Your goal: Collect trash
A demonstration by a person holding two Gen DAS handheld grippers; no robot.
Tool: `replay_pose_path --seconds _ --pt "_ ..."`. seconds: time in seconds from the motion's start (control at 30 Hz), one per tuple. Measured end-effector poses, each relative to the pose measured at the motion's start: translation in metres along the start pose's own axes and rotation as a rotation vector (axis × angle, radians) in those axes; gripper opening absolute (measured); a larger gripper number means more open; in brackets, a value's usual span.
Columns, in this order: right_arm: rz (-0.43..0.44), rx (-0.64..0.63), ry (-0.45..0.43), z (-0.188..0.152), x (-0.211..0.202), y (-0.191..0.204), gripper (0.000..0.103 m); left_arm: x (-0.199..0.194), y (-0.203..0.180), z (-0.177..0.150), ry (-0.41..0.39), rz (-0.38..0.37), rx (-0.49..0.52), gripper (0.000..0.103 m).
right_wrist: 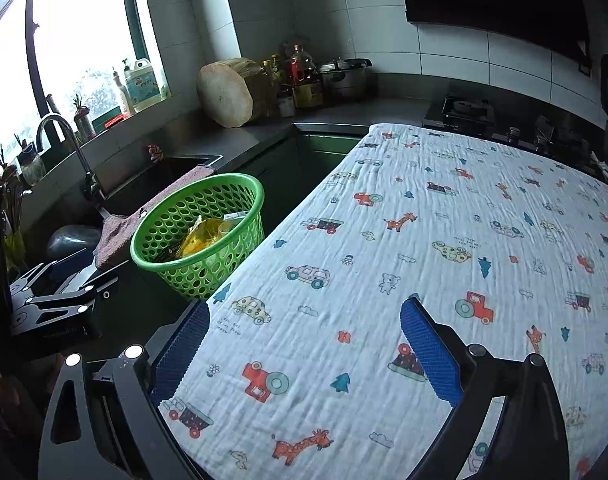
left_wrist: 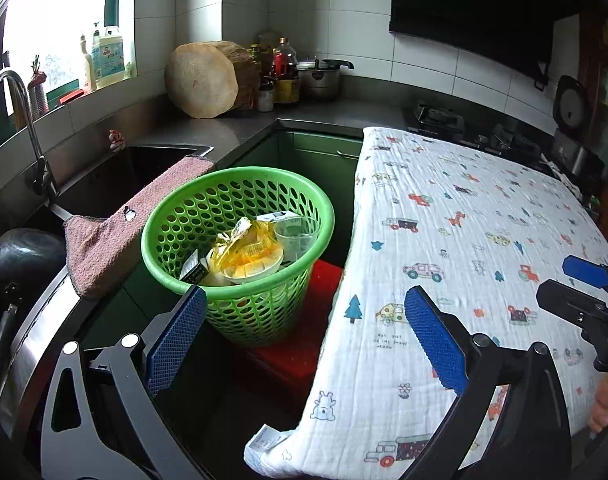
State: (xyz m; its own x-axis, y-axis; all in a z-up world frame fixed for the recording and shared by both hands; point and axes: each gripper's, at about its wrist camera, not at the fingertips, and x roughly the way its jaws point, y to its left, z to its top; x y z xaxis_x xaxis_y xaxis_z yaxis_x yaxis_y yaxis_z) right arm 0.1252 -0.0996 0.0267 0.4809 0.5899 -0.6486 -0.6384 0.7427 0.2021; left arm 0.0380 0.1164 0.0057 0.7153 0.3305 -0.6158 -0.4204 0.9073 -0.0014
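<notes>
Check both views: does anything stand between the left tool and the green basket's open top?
Nothing visible does. The left tool is open and empty, with the basket just ahead of it. The basket's mouth is uncovered. The pink cloth lies to its left, and the printed cloth hangs at its right.

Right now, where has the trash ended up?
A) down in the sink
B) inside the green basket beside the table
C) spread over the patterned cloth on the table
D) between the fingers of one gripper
B: the green basket holds a yellow wrapper, a clear plastic cup and a small dark box, while the patterned cloth shows nothing lying on it.
</notes>
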Motion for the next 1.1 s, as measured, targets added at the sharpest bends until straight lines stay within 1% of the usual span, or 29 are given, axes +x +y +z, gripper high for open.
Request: replay_pose_path --seconds 0.23,0.33,0.4,0.63,0.9,1.1 --pt "-0.049 -0.026 -0.041 -0.008 -0.017 0.006 0.093 -0.011 -0.008 -0.01 -0.026 0.023 0.036 0.098" --pt "-0.073 -0.046 -0.049 -0.011 -0.02 0.009 0.095 -0.012 -0.008 -0.013 -0.02 0.028 0.029 0.098" --pt "-0.076 -0.043 -0.053 -0.013 -0.021 0.009 0.095 -0.013 -0.008 -0.014 -0.019 0.013 0.025 0.098" --pt "-0.082 -0.013 -0.054 -0.017 -0.025 0.001 0.095 -0.016 -0.009 -0.015 -0.024 0.023 0.047 0.098" --pt "-0.084 -0.009 -0.052 -0.018 -0.025 0.0 0.095 -0.018 -0.013 -0.017 -0.022 0.018 0.065 0.098" --pt "-0.089 -0.018 -0.045 -0.018 -0.023 0.001 0.095 -0.02 -0.011 -0.017 -0.012 -0.005 0.061 0.098"
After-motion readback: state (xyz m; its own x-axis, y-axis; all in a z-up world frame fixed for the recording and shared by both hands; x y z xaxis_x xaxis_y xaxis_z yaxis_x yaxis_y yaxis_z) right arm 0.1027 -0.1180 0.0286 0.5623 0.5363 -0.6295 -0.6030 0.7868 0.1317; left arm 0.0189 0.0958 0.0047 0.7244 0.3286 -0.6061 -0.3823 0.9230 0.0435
